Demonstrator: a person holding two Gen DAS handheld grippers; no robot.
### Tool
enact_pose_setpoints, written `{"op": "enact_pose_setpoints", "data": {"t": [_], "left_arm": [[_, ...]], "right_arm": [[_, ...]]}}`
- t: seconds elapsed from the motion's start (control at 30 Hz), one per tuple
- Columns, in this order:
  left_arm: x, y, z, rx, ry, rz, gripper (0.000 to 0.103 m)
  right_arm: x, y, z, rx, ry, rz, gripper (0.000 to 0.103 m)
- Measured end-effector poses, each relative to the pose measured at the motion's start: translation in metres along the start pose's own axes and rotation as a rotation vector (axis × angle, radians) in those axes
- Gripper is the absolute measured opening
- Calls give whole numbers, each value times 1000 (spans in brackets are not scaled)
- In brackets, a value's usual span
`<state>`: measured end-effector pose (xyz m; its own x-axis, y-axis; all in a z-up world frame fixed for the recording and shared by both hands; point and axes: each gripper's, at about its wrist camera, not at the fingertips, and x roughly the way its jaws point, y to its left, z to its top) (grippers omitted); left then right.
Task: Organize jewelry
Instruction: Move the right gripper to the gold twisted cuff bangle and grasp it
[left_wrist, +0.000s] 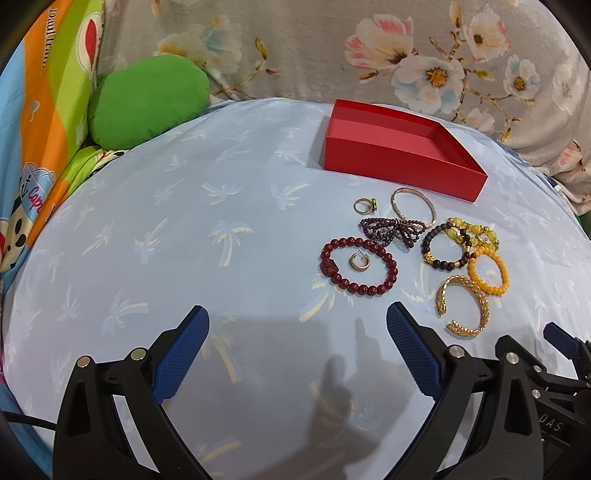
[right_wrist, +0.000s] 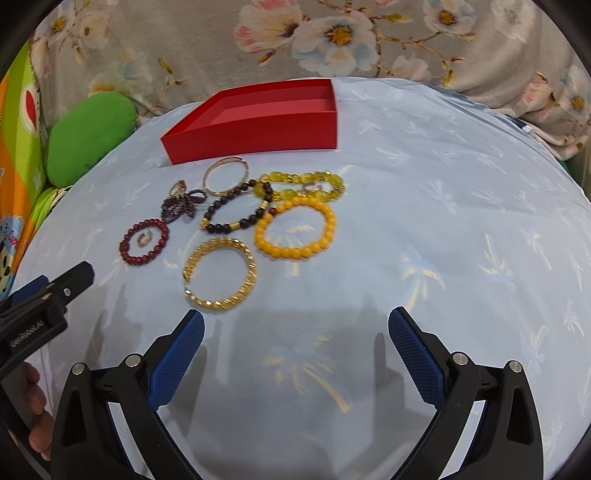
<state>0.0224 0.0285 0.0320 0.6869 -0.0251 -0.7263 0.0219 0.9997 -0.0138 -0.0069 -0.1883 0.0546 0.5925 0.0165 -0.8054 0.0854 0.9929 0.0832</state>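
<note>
An empty red box (left_wrist: 399, 162) (right_wrist: 258, 127) sits on the light blue cloth. In front of it lie a gold cuff (left_wrist: 463, 304) (right_wrist: 219, 275), an orange bead bracelet (left_wrist: 487, 271) (right_wrist: 295, 229), a red bead bracelet (left_wrist: 360, 266) (right_wrist: 144, 240) around a small earring (left_wrist: 358, 263), a dark bead bracelet (left_wrist: 448, 245) (right_wrist: 236, 210), a yellow bead bracelet (right_wrist: 303, 184), a purple bead piece (left_wrist: 391, 229), a thin bangle (left_wrist: 413, 206) and a ring (left_wrist: 364, 205). My left gripper (left_wrist: 297, 314) is open and empty, left of the jewelry. My right gripper (right_wrist: 295, 317) is open and empty, just in front of the cuff.
A green cushion (left_wrist: 147, 99) lies at the back left beside a colourful cartoon fabric (left_wrist: 48, 110). A grey floral fabric (left_wrist: 406, 48) rises behind the box. The right gripper's side (left_wrist: 554, 369) shows in the left wrist view, and the left gripper's side (right_wrist: 44, 295) in the right.
</note>
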Motion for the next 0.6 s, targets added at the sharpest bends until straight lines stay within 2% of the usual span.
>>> {"op": "enact_pose_setpoints", "data": {"t": [0.1,0.27,0.33,0.6], "left_arm": [[2,0,3,22,-6,6,92],[4,7,8,18,-10,9,92],[6,12,10,7,-7,16,93],[13,27,12,-16,4,23,92]], "right_arm": [[3,13,4,-25,2,24,94],[15,37,9,-67,28,56,79],[21,43,10,-77,40,56,70],[37,56,18,-58,52,29,62]]}}
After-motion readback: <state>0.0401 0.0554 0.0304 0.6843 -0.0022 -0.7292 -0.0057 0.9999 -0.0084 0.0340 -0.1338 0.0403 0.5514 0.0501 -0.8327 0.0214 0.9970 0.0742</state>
